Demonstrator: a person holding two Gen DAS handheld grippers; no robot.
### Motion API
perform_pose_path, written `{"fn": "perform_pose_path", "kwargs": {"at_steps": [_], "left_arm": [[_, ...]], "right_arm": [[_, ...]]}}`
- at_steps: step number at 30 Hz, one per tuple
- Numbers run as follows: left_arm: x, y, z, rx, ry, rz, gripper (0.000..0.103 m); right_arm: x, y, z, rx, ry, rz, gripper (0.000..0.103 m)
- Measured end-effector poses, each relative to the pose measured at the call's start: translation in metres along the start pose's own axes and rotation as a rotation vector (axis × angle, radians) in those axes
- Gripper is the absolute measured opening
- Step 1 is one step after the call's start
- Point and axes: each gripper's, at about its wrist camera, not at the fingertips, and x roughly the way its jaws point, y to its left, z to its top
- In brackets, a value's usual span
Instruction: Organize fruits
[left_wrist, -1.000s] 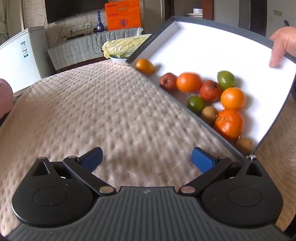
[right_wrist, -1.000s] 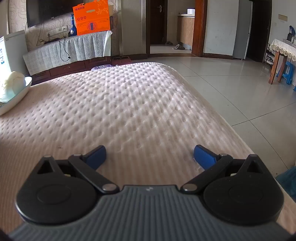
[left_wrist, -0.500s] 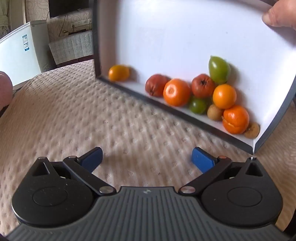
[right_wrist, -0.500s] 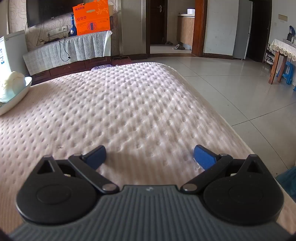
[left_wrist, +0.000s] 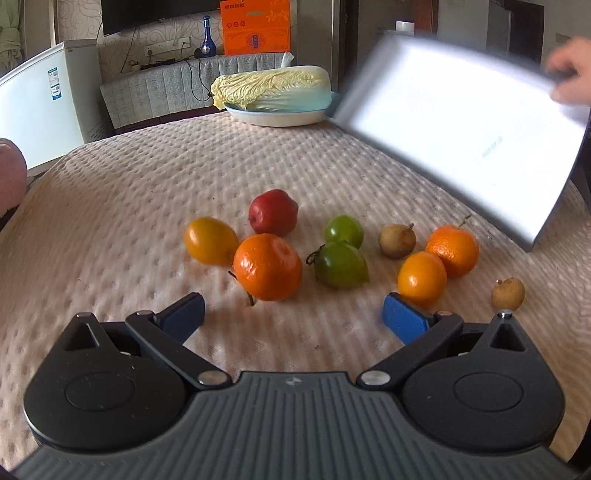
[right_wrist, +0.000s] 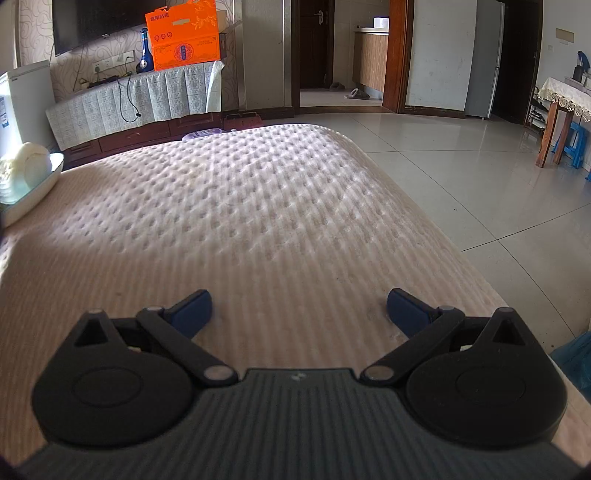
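Several fruits lie loose on the quilted beige cloth (left_wrist: 122, 206) in the left wrist view: a red apple (left_wrist: 273, 211), a yellow-orange fruit (left_wrist: 209, 240), a big orange (left_wrist: 267, 266), two green fruits (left_wrist: 341, 264), two smaller oranges (left_wrist: 422, 277), a kiwi (left_wrist: 397, 240) and a small brown fruit (left_wrist: 508, 293). My left gripper (left_wrist: 293, 317) stands open just in front of them, holding nothing. A hand (left_wrist: 569, 72) lifts a blurred white tray (left_wrist: 454, 125) at the upper right. My right gripper (right_wrist: 299, 310) is open over bare cloth (right_wrist: 258, 206).
A napa cabbage (left_wrist: 273, 88) rests in a white dish (left_wrist: 277, 117) at the far edge. A white fridge (left_wrist: 40, 110) stands at the left. In the right wrist view the table edge (right_wrist: 436, 229) drops to tiled floor (right_wrist: 480, 166) on the right.
The tilted tray has tipped its fruits out onto the cloth and been lifted away to the upper right. Neither gripper has moved.
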Motion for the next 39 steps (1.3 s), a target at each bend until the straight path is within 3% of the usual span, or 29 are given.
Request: {"fn": "perform_pose_path", "kwargs": {"at_steps": [18,23,24,25,26,28,30,31,33,36,39], "left_arm": [[-0.002,0.001,-0.002,-0.015,-0.012,0.0,0.103],[-0.001,0.001,-0.001,-0.007,-0.009,-0.004,0.103],[-0.001,0.001,-0.001,-0.007,-0.004,-0.004,0.103],[-0.002,0.0,0.0,-0.012,0.009,-0.001,0.103],[-0.002,-0.001,0.001,-0.014,0.018,0.004,0.103],[-0.005,0.003,0.001,-0.011,0.016,0.009,0.103],[-0.008,0.004,0.001,-0.019,0.027,0.022,0.103],[-0.012,0.004,0.001,-0.023,0.028,0.021,0.103],[-0.029,0.003,-0.005,-0.027,0.002,0.013,0.103],[-0.061,-0.001,-0.01,-0.011,-0.055,0.0,0.103],[-0.094,0.0,-0.024,-0.041,-0.118,-0.018,0.103]], "right_arm": [[-0.003,-0.002,0.0,0.023,0.002,-0.029,0.103],[-0.018,-0.008,0.002,0.066,0.109,-0.037,0.102],[-0.028,-0.012,0.001,0.082,0.111,-0.055,0.093],[-0.044,-0.013,0.0,0.081,0.089,-0.084,0.083],[-0.065,-0.01,-0.001,0.057,0.047,-0.107,0.081],[-0.122,0.003,-0.004,0.005,-0.121,-0.112,0.082],[-0.188,0.021,-0.015,0.009,-0.342,-0.061,0.083],[-0.219,0.031,-0.024,0.014,-0.459,0.0,0.089],[-0.262,0.05,-0.04,0.013,-0.571,0.157,0.103],[-0.28,0.08,-0.064,-0.001,-0.497,0.402,0.1],[-0.27,0.124,-0.098,-0.191,-0.39,0.475,0.096]]}}
